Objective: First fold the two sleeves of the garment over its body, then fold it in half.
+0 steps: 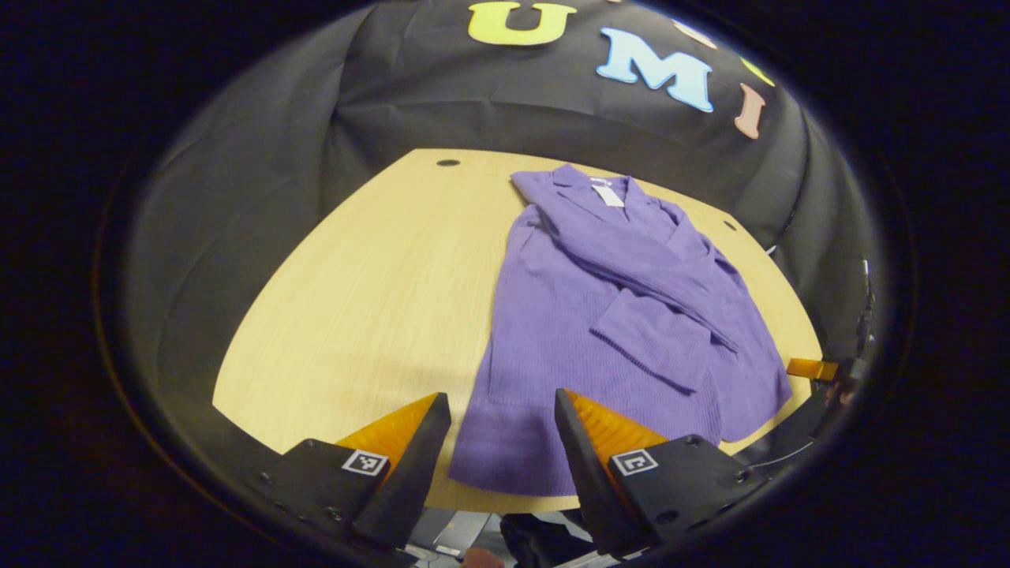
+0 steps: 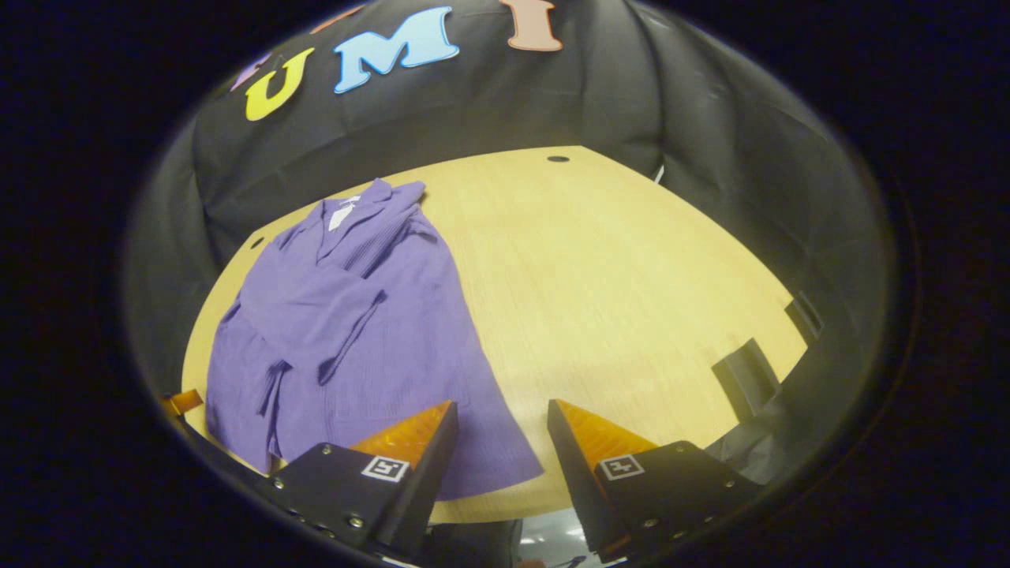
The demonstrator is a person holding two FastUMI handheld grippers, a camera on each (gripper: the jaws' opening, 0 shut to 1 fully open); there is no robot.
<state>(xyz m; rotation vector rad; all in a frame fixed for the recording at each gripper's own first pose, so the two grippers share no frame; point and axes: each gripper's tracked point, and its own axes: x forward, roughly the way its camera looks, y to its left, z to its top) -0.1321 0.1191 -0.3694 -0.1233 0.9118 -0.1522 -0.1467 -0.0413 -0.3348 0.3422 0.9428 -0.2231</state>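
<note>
A purple knit garment [image 1: 607, 331] lies flat on the wooden table [image 1: 379, 300], collar toward the far edge. Both sleeves [image 1: 647, 276] are folded across its body. My left gripper [image 1: 503, 410] hovers open over the garment's near left hem corner, nothing between its fingers. In the right gripper view the same garment [image 2: 347, 331] lies at the left, sleeves crossed over its front. My right gripper [image 2: 503, 414] stands open above the garment's near right hem corner and bare table. The other gripper's orange finger [image 1: 813, 368] peeks in at the left gripper view's right edge.
Black cloth walls surround the table on the far and side edges. Small dark holes [image 1: 447, 162] sit near the table's far corners. A black strap or bracket [image 2: 746, 375] lies at the table's right edge in the right gripper view.
</note>
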